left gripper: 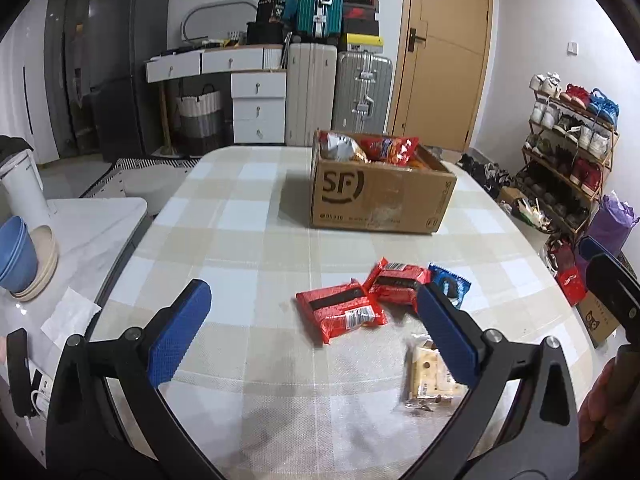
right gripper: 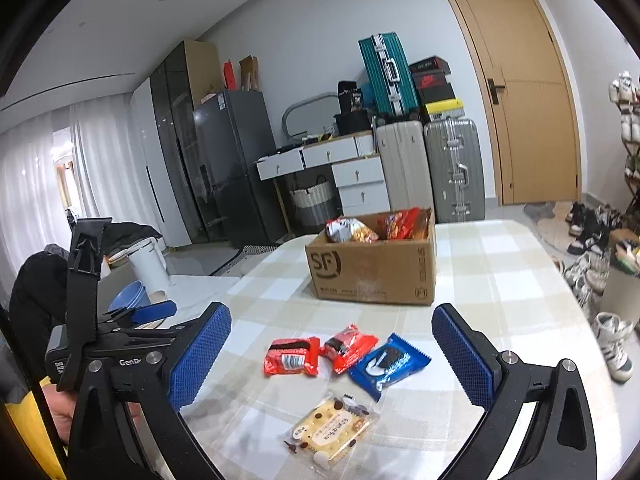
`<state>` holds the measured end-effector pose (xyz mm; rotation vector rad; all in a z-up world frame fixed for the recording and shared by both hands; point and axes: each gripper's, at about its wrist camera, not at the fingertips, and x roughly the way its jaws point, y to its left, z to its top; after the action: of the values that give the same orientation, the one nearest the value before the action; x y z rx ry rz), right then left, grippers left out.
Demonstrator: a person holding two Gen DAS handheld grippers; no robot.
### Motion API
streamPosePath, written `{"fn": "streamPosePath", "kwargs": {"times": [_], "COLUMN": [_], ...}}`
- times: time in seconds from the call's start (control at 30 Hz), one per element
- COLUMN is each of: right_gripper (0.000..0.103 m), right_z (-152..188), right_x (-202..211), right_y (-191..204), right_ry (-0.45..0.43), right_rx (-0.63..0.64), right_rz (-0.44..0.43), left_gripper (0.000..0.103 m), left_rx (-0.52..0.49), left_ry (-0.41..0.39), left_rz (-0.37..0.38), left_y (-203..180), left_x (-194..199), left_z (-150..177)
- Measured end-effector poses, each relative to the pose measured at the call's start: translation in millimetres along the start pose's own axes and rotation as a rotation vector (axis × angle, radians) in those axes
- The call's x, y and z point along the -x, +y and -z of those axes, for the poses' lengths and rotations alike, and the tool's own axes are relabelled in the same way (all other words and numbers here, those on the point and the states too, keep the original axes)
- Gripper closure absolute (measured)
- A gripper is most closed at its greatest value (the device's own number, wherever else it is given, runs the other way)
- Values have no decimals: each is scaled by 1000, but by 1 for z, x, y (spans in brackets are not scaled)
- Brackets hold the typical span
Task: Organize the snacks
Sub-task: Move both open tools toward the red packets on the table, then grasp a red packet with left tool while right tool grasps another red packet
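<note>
Several snack packets lie on the checked table: two red ones (left gripper: 340, 312) (left gripper: 398, 282), a blue Oreo packet (left gripper: 454, 286) and a clear biscuit packet (left gripper: 428, 380). They also show in the right wrist view: red (right gripper: 292, 357), red (right gripper: 349, 346), blue (right gripper: 389, 364), biscuit (right gripper: 330, 428). An open SF cardboard box (left gripper: 376, 196) (right gripper: 372, 270) with snack bags stands farther back. My left gripper (left gripper: 316, 332) is open above the table, just short of the packets. My right gripper (right gripper: 332, 354) is open, empty, with the packets between its fingers in view.
A side counter at the left holds blue bowls (left gripper: 16, 256), a white kettle (left gripper: 22, 188) and a phone (left gripper: 18, 372). Suitcases (left gripper: 340, 96), white drawers and a door stand behind. A shoe rack (left gripper: 568, 152) is at the right. The table's edge curves at both sides.
</note>
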<state>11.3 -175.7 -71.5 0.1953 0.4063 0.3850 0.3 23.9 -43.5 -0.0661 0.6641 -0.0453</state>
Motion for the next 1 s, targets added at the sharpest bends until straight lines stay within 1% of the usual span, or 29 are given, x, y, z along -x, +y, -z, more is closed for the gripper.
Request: {"fn": "streamPosePath", "kwargs": {"times": [0.13, 0.23, 0.3, 0.43, 0.63, 0.77, 1.0], "right_gripper": [1, 1, 1, 1, 1, 1, 1], "right_z": [5, 8, 12, 20, 28, 35, 43], "right_x": [-9, -14, -15, -27, -48, -63, -83], "right_y": [-8, -17, -21, -32, -44, -51, -61], "right_ry": [5, 0, 12, 41, 88, 124, 156], "right_rx": [-6, -34, -53, -73, -92, -103, -137], "right_rz": [1, -8, -15, -19, -38, -50, -67], "left_gripper": [0, 0, 0, 0, 0, 0, 0], "left_rx": [-5, -11, -12, 4, 15, 15, 24], "left_ry": [27, 39, 59, 122, 256, 309, 372], "left_rz": [-4, -14, -15, -18, 17, 2, -34], "left_y": [-1, -1, 0, 3, -2, -6, -13], "left_x": [-20, -32, -44, -71, -128, -158, -199], "left_z": [2, 4, 3, 6, 10, 12, 18]}}
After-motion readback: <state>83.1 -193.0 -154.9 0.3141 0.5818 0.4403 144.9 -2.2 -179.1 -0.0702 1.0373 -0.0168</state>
